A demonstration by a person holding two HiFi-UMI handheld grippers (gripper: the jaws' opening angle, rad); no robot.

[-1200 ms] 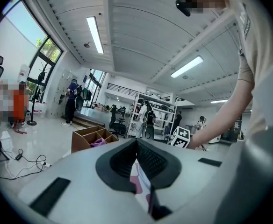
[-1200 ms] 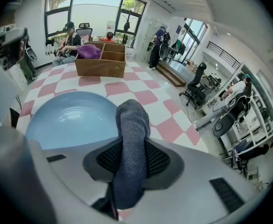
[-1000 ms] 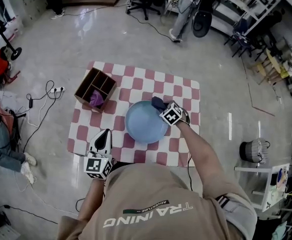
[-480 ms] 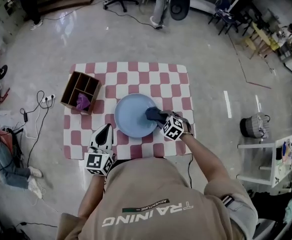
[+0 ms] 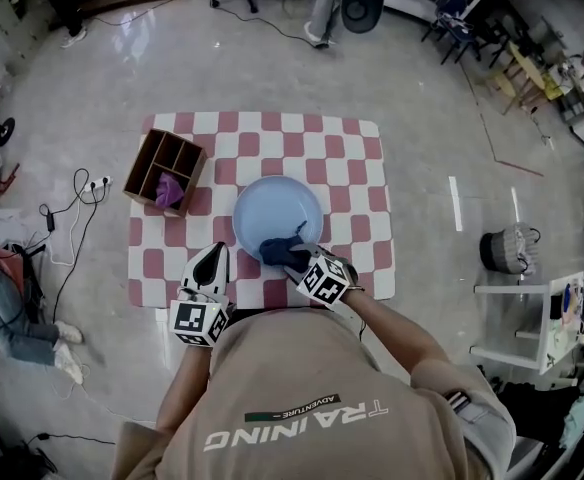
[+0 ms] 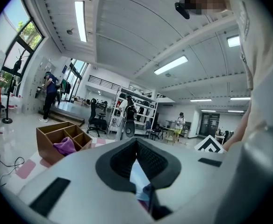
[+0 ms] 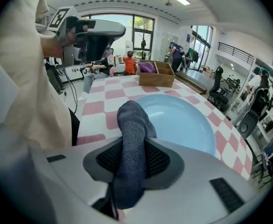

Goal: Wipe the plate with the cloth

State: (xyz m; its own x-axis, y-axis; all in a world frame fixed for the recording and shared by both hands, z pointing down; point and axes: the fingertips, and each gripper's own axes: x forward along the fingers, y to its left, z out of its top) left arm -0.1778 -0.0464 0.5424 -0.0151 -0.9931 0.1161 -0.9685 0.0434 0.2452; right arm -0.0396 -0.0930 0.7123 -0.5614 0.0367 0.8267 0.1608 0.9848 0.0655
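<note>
While the right claw [image 5: 297, 262] clamps the dark grey-blue knitted cloth [image 5: 280, 251] at the round light-blue plate's [image 5: 272, 206] near rim, the left claw [image 5: 213, 258], pressed together and empty, hovers just left of it.

Knitted, rough, matt cloth [image 7: 129, 139] between jaws of right gripper [image 5: 294, 258]; gripper shell of matt plastic. Just ahead, smooth, slightly glossy plate [image 7: 183, 118]. Further ahead, box [image 7: 156, 73] of matt wood.

In the head view the cloth [image 5: 284, 252] covers the plate's [image 5: 272, 208] near rim. In the left gripper view the left tool [image 6: 136, 146] hides all but a sliver of the plate. The purple thing [image 5: 170, 189] in the box [image 5: 140, 168] is too small to identify.
</note>
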